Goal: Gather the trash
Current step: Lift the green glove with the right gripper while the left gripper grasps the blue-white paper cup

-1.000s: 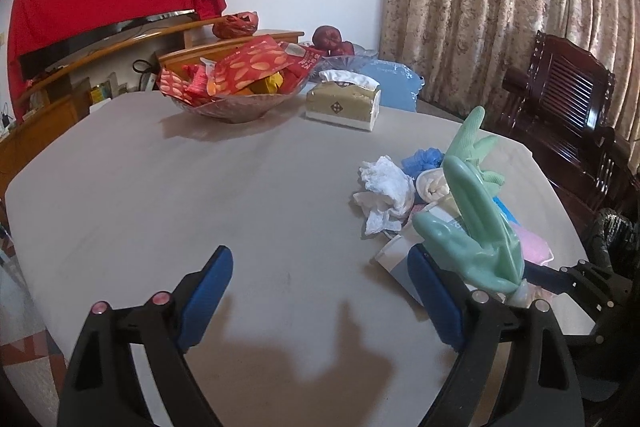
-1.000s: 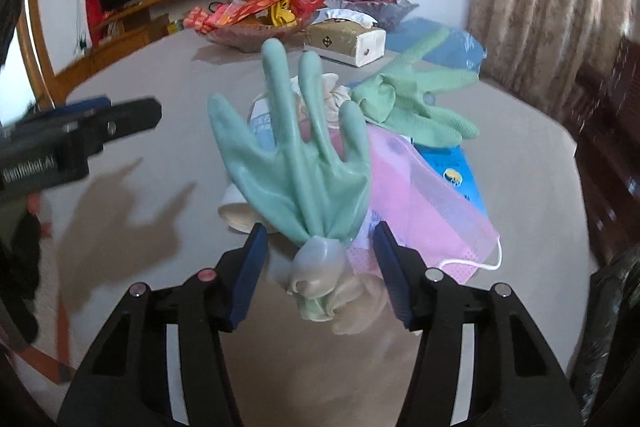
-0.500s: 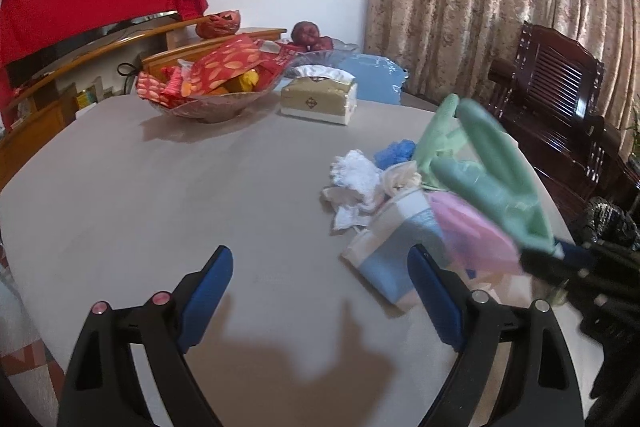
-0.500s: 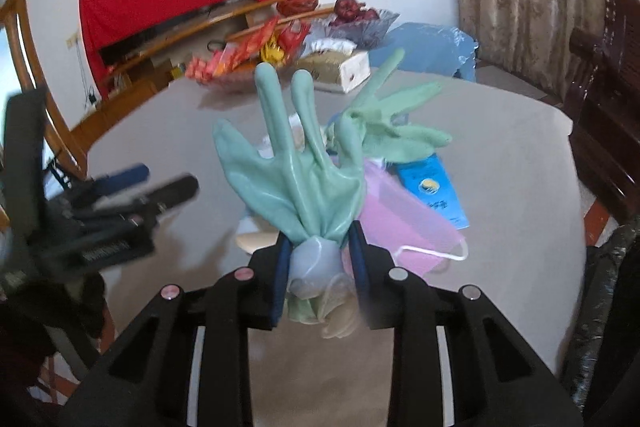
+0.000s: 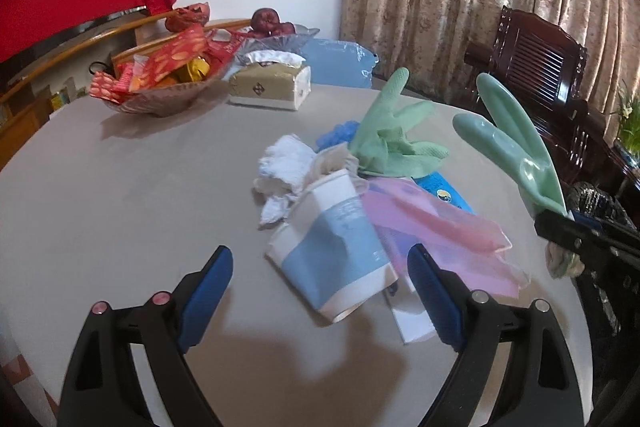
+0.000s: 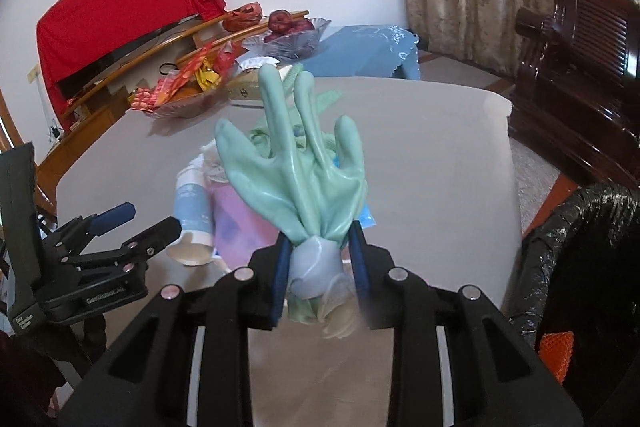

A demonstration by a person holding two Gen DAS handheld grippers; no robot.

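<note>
Right gripper (image 6: 320, 259): blue pads clamped on the bunched cuff of a pale green rubber glove (image 6: 296, 163), which stands fingers-up above the pads, lifted clear of the tabletop (image 6: 440, 163); a loose fold of cuff hangs below the pads. Left gripper (image 5: 320, 291): pads wide apart, holding nothing, hovering low over the near end of a crushed paper cup (image 5: 332, 247) lying on its side. Beside and behind the cup: a pink face mask (image 5: 436, 227), partly under the cup's edge; a crumpled white tissue (image 5: 284, 167); a second green glove (image 5: 392, 139) lying on the pile; a blue packet (image 5: 444, 191) and a blue crumpled item (image 5: 340, 131), the latter too small to name. Bin with black liner (image 6: 580, 247): standing off the tabletop edge at the right, just beside the right gripper. Step in hand, as judged: carrying the held glove to the bin. Handling notes: keep the clamp firm, since the cuff is slick and thin; swing right until the whole glove, upright fingers included, is above the liner mouth, tip the fingers downward, then release, so nothing drapes over the rim. Left gripper is well placed to straddle the cup across its flattened width. Not trash, leave alone: tissue box (image 5: 272, 87), snack bowl (image 5: 160, 95), fruit dish (image 6: 288, 39).
</note>
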